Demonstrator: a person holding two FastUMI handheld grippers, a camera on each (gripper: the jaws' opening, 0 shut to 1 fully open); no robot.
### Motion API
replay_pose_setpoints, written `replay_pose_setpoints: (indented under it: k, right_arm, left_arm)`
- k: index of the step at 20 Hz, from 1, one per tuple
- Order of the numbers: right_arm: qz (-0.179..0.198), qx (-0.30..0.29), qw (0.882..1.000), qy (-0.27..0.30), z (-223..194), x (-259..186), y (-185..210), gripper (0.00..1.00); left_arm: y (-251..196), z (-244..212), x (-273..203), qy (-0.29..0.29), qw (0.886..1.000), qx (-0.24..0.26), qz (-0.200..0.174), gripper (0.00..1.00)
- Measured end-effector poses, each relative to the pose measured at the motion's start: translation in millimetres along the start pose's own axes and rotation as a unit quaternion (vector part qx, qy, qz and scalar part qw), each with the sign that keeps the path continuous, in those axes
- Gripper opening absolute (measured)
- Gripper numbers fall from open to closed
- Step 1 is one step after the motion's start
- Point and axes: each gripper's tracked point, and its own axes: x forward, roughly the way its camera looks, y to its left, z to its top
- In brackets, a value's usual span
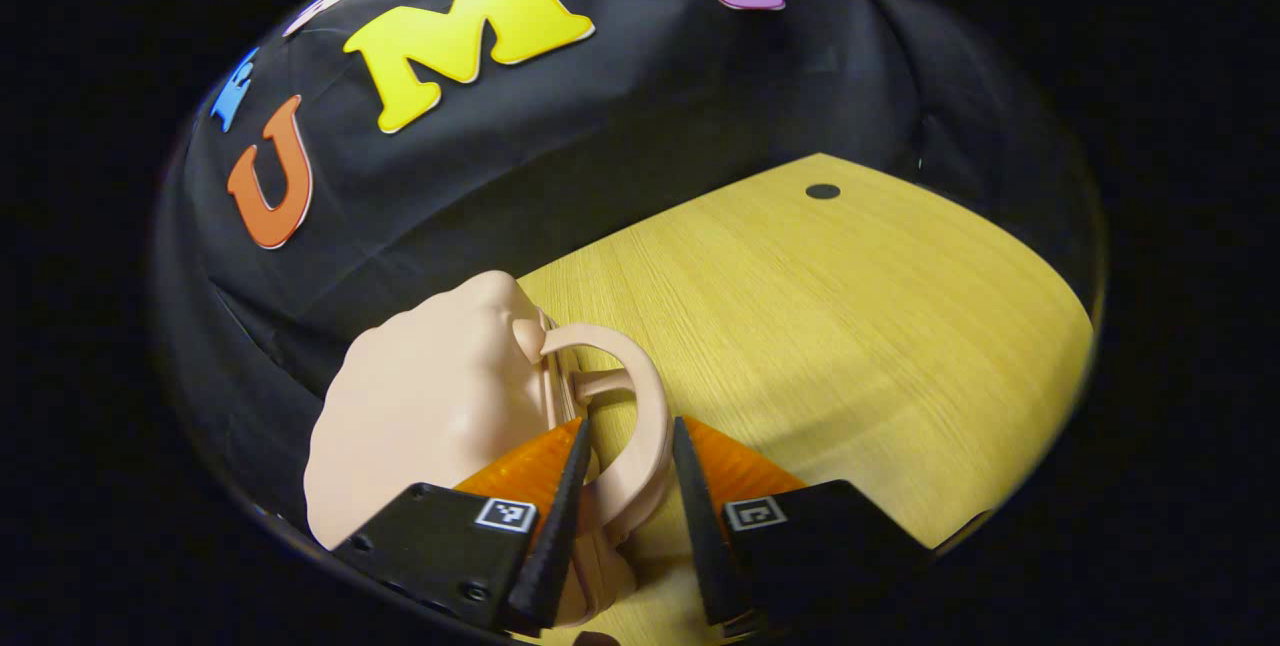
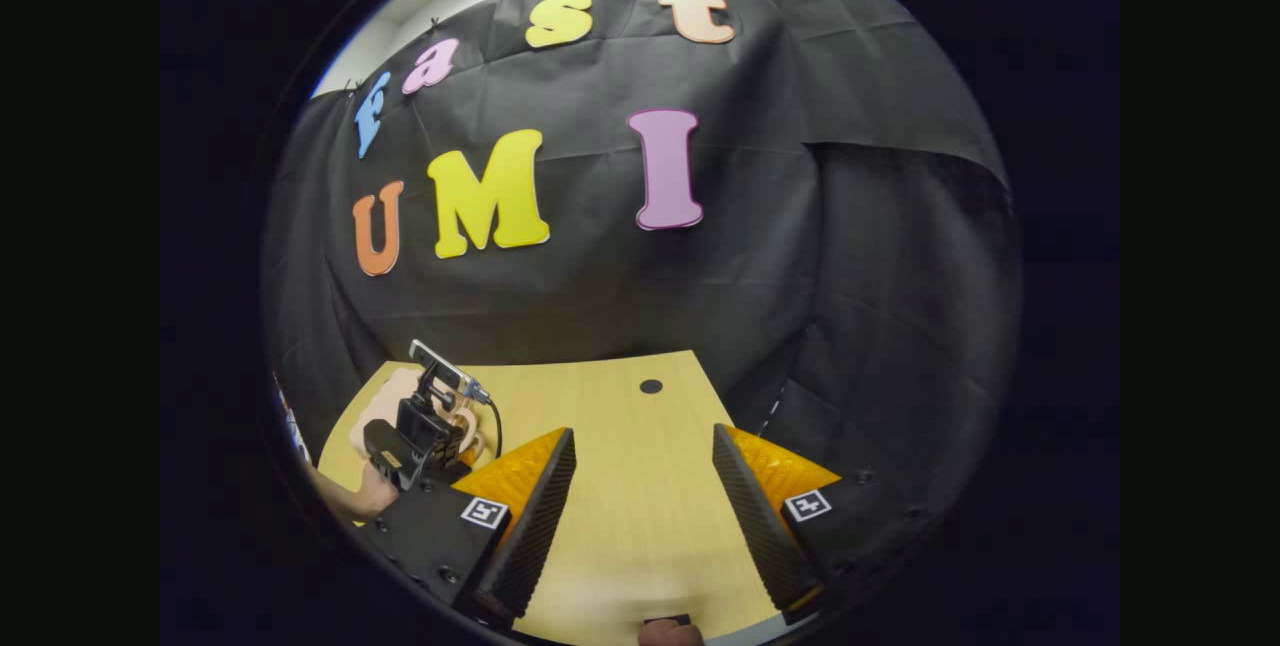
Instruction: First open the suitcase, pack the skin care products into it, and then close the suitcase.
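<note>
In the left gripper view, the left gripper [image 1: 630, 486] straddles the curved handle [image 1: 645, 416] of the small pale-pink plastic suitcase [image 1: 430, 406], its fingers narrowly apart (contact cannot be told); the case sits on the light wooden table [image 1: 850, 326]. In the right gripper view, the right gripper [image 2: 640, 496] hangs spread wide over bare tabletop.

Left hand-held gripper [image 1: 630, 486] fingers slightly parted, right hand-held gripper [image 2: 640, 496] fingers spread wide, held low
</note>
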Motion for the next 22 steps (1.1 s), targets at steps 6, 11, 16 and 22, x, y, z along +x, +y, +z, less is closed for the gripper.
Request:
replay_pose_setpoints:
  k: [6, 11, 16, 22]
  right_arm:
    - [0.051, -0.038, 0.997, -0.037, 34.3, 21.5, 58.4, 0.81]
    - [0.093, -0.049, 0.989, -0.106, 94.6, 27.6, 124.3, 0.81]
    - [0.112, -0.042, 0.978, -0.173, 143.0, 23.5, 180.5, 0.81]
    - [0.097, -0.045, 0.973, -0.204, 147.1, 17.2, 218.8, 0.77]
  left_arm:
    - [36.4, 41.9, -77.3, -0.061, 0.993, -0.105, 0.001, 0.84]
    - [139.4, 131.4, -166.0, -0.213, 0.96, -0.171, 0.067, 0.88]
    - [210.1, 182.1, -221.1, -0.309, 0.923, -0.21, 0.096, 0.88]
    - [242.1, 176.0, -230.9, -0.308, 0.918, -0.232, 0.097, 0.89]
